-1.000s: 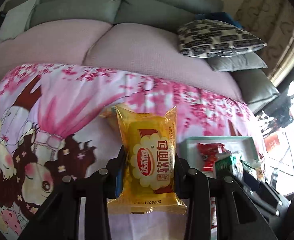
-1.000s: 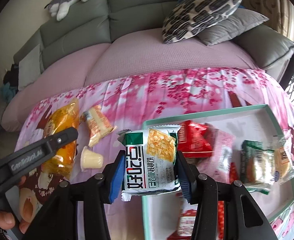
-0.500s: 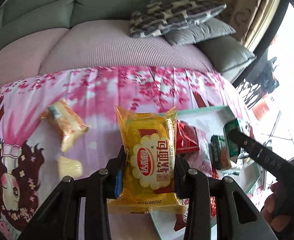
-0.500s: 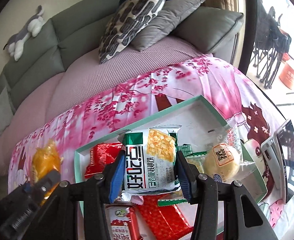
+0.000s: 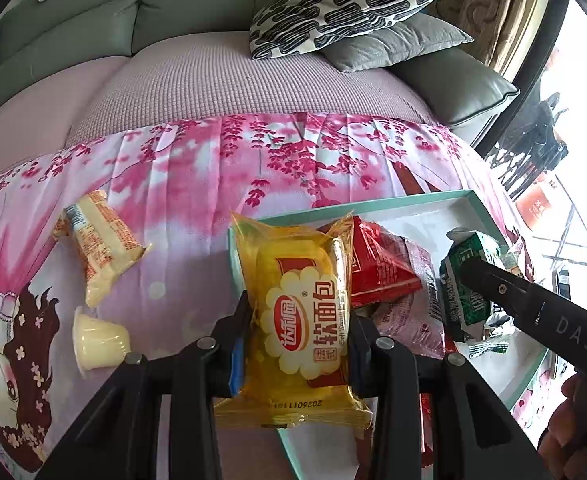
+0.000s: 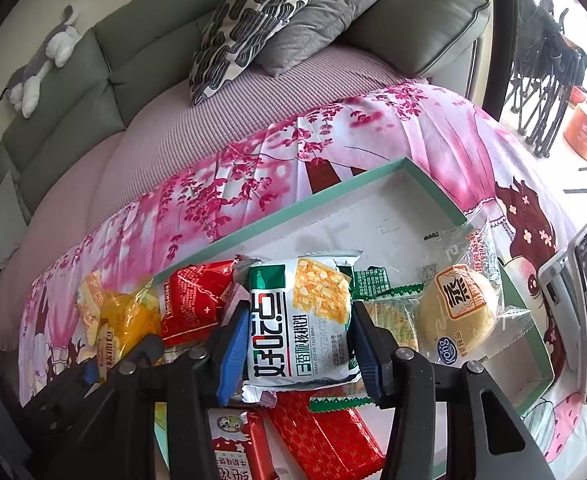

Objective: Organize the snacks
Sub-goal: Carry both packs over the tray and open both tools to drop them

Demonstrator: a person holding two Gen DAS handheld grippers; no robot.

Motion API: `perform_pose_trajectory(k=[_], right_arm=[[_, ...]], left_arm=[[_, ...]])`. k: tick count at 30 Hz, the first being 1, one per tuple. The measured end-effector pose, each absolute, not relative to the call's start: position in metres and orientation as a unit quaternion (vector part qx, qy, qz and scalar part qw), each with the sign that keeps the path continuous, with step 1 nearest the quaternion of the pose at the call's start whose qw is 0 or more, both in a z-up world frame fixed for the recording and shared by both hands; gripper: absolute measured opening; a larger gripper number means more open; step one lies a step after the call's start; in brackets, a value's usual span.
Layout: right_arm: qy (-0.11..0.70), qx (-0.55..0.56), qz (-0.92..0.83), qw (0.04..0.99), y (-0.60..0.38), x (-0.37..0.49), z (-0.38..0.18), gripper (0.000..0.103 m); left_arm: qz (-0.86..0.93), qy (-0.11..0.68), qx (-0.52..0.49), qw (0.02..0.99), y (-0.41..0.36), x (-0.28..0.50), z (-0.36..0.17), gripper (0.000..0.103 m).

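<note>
My left gripper [image 5: 295, 336] is shut on a yellow soft-bread packet [image 5: 299, 320], held over the left edge of a shallow green-rimmed tray [image 5: 393, 202]. My right gripper [image 6: 293, 332] is shut on a white-and-green walnut-cake packet [image 6: 299, 320], held above the middle of the tray [image 6: 293, 210]. The tray holds red packets [image 6: 191, 300], a round bun in clear wrap [image 6: 459, 312] and green-edged packets [image 6: 389, 316]. On the pink cloth to the left lie a pale orange wafer packet [image 5: 99, 244] and a yellow jelly cup [image 5: 99, 340]. The right gripper's finger [image 5: 497, 284] shows in the left wrist view.
The pink cartoon-print cloth [image 5: 253, 168] covers a low surface in front of a pink-covered sofa [image 5: 233, 80] with patterned and grey cushions [image 5: 345, 8]. A phone on a stand [image 6: 581, 292] sits right of the tray. A hand [image 5: 573, 420] shows at lower right.
Both grippers have carried their packets rightward over the cloth. The yellow packet now hangs at the tray's left edge and the white-green packet over the tray's middle. Both grips are unchanged.
</note>
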State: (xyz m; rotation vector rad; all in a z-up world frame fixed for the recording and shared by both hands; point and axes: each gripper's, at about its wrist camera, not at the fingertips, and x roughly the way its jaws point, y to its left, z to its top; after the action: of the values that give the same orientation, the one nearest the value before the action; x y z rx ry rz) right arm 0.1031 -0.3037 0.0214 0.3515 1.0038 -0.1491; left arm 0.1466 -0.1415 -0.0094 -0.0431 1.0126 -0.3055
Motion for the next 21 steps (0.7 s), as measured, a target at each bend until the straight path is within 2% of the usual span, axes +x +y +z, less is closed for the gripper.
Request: perform_pose_trajectory(k=[19,21], right_arm=[[0.478,0.175,-0.08,0.857,-0.316,0.103,0.021,0.052],[0.479,0.172,-0.08,0.857,-0.316,0.103,0.021,0.055]], left_arm=[[-0.191,0.505,-0.021,0.841,-0.169,0.14,-0.021,0.04],[-0.187,0.507,-0.019,0.841,-0.168,0.141,-0.019,0.042]])
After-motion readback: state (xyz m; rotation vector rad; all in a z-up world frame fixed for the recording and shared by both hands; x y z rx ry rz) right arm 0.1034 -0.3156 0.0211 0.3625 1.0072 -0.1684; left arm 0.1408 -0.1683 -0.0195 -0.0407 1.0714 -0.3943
